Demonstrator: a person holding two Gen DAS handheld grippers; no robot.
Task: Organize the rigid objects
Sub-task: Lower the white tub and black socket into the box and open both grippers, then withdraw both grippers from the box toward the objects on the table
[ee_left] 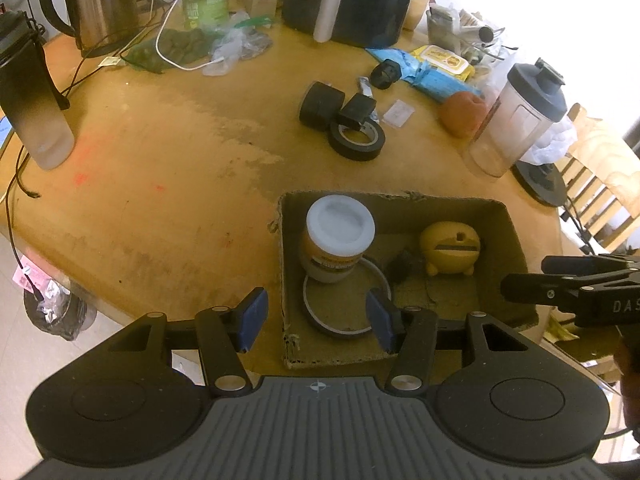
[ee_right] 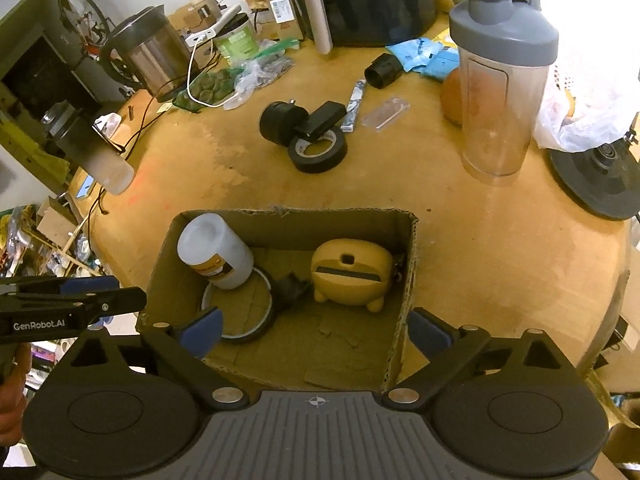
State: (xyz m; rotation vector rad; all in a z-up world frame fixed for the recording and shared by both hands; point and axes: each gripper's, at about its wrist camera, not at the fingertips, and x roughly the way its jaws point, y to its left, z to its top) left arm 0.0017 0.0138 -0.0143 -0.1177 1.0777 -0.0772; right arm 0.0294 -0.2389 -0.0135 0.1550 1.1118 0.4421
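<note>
Gaping wide, the right gripper (ee_right: 314,330) holds nothing — left gripper (ee_left: 316,320) part-open, empty too.

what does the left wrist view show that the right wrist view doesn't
Left wrist only: the left gripper head-on, empty, its jaws astride the box's left wall, and a bin bag on the floor.
Right wrist only: the right gripper head-on, wide open, empty, and a fireplace.
Both: box holding jar, yellow case and tape ring; black tape, shaker, kettle.

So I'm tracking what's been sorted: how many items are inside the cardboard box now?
4: white-lidded jar far left, tape ring under it, small dark object centre, yellow plastic figure right. Smaller ones may be hidden.
</note>
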